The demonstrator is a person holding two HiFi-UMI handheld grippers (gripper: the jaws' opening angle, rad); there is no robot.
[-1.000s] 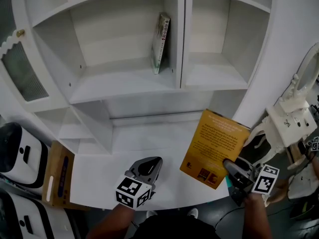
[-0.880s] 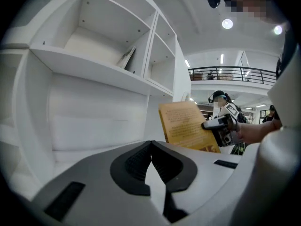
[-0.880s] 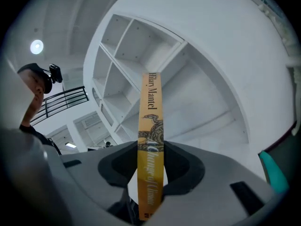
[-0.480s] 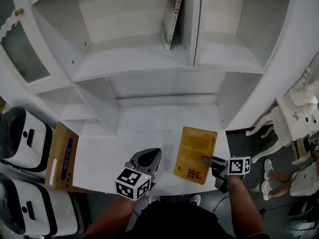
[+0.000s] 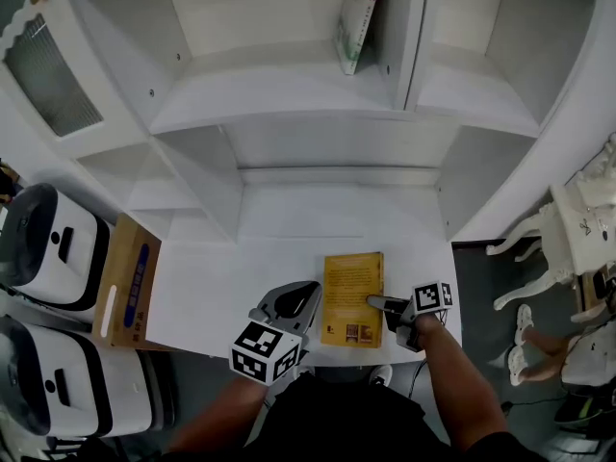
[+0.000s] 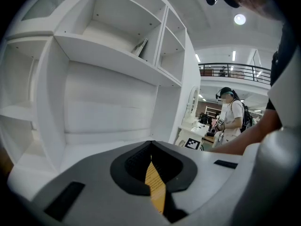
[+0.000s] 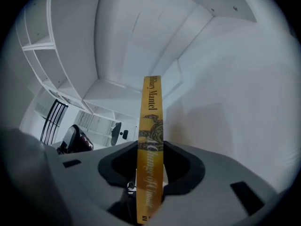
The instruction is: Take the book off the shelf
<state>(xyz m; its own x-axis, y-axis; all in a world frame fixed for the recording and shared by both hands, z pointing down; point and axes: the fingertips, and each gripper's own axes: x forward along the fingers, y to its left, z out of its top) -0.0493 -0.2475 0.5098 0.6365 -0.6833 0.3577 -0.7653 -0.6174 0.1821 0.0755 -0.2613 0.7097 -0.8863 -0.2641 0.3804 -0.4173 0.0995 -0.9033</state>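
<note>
The yellow book (image 5: pixel 352 296), a thin paperback with dark print on its cover and a snake drawn on its lettered spine, was held flat over the white counter (image 5: pixel 221 296). Its spine edge was clamped between the fingers of the right gripper (image 5: pixel 378 302). Just beyond its opposite edge, the left gripper (image 5: pixel 308 295) was seen with fingers closed together, empty.

Upper shelf (image 5: pixel 260 99) holds a green book (image 5: pixel 359 12) (leaning on the divider (image 5: pixel 397 27)); yellow book (image 5: pixel 352 287) on counter (image 5: pixel 231 287).

Yellow book (image 5: pixel 352 296) level, spine rightward, at counter (image 5: pixel 241 292) front edge
</note>
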